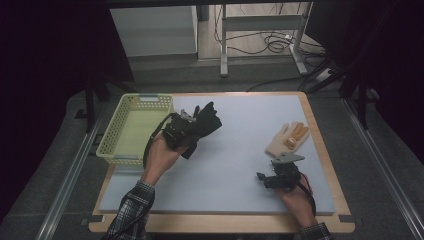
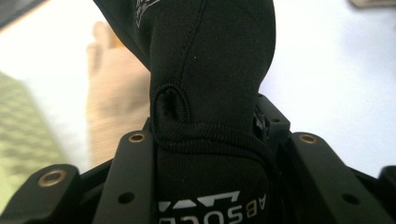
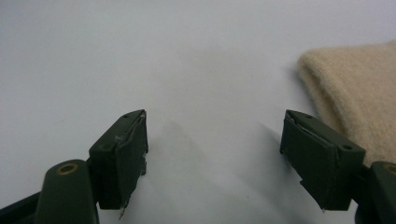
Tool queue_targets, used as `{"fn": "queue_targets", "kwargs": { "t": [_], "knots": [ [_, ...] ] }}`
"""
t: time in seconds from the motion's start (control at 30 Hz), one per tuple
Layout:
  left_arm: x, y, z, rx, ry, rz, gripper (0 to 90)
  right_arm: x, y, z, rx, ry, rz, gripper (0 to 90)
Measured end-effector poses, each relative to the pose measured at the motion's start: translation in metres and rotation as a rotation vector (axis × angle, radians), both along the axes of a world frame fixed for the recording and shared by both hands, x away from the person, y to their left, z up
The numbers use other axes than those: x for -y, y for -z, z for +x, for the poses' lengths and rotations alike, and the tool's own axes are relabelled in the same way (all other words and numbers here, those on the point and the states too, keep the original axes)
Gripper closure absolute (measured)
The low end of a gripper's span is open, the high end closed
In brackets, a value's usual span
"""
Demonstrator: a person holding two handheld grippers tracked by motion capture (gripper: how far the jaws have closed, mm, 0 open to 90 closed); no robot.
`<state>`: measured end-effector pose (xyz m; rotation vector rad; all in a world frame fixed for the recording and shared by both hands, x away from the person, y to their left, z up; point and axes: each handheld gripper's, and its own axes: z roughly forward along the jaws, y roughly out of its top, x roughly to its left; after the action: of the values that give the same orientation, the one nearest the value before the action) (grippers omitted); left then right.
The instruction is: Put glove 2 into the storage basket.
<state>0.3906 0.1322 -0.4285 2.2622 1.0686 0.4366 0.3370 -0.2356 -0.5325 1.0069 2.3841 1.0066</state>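
The left gripper (image 1: 192, 127) holds a black stretch-fabric glove (image 1: 202, 124) clear of the worktop (image 1: 225, 165). In the left gripper view the glove's cuff end, with grey printed lettering, sits squeezed between the two black fingers (image 2: 130, 182), and the rest of the glove (image 2: 210, 60) rises straight beyond the fingertips. In the high view the glove's own finger parts fan out past the gripper, up and to the right, while a short flap hangs below it. A yellow-green plastic mesh basket (image 1: 134, 129) stands just beside this gripper on its left.

The right gripper (image 1: 267, 179) hangs low over the pale grey worktop with its fingers (image 3: 119, 156) spread wide and nothing between them; bare surface shows in the gap. A cream knitted glove with orange-tipped fingers (image 1: 287, 140) lies flat on the worktop just beyond these fingers and a little to their right. In the right gripper view its beige fabric (image 3: 355, 93) reaches close to the right-hand finger, apart from it. The two gloves lie well apart.
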Motion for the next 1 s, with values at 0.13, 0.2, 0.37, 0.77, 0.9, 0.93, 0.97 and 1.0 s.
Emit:
{"fn": "queue_targets", "kwargs": {
  "t": [0.13, 0.2, 0.37, 0.77, 0.9, 0.93, 0.97, 1.0],
  "knots": [
    [-0.019, -0.008, 0.007, 0.015, -0.046, 0.003, 59.7, 0.0, 0.0, 0.0, 0.002, -0.001, -0.001, 23.1],
    [-0.029, -0.011, 0.01, 0.023, -0.069, -0.001, 59.7, 0.0, 0.0, 0.0, 0.001, -0.001, -0.001, 23.1],
    [-0.065, -0.017, 0.021, 0.035, -0.164, -0.007, 59.6, 0.0, 0.0, 0.0, 0.001, -0.001, 0.0, 23.1],
    [-0.143, -0.005, 0.035, -0.003, -0.338, 0.008, 58.5, 0.0, 0.0, 0.0, 0.002, -0.001, 0.001, 23.1],
    [-0.163, 0.008, 0.039, -0.039, -0.389, 0.014, 58.2, 0.0, 0.0, 0.0, 0.002, -0.001, 0.002, 23.1],
    [-0.169, 0.013, 0.041, -0.058, -0.403, 0.022, 58.1, 0.0, 0.0, 0.0, 0.002, 0.0, 0.002, 23.1],
    [-0.172, 0.017, 0.042, -0.07, -0.41, 0.026, 57.9, 0.0, 0.0, 0.0, 0.003, -0.001, 0.002, 23.1],
    [-0.174, 0.02, 0.043, -0.08, -0.417, 0.028, 57.7, 0.0, 0.0, 0.0, 0.003, -0.001, 0.002, 23.1]
  ]
}}
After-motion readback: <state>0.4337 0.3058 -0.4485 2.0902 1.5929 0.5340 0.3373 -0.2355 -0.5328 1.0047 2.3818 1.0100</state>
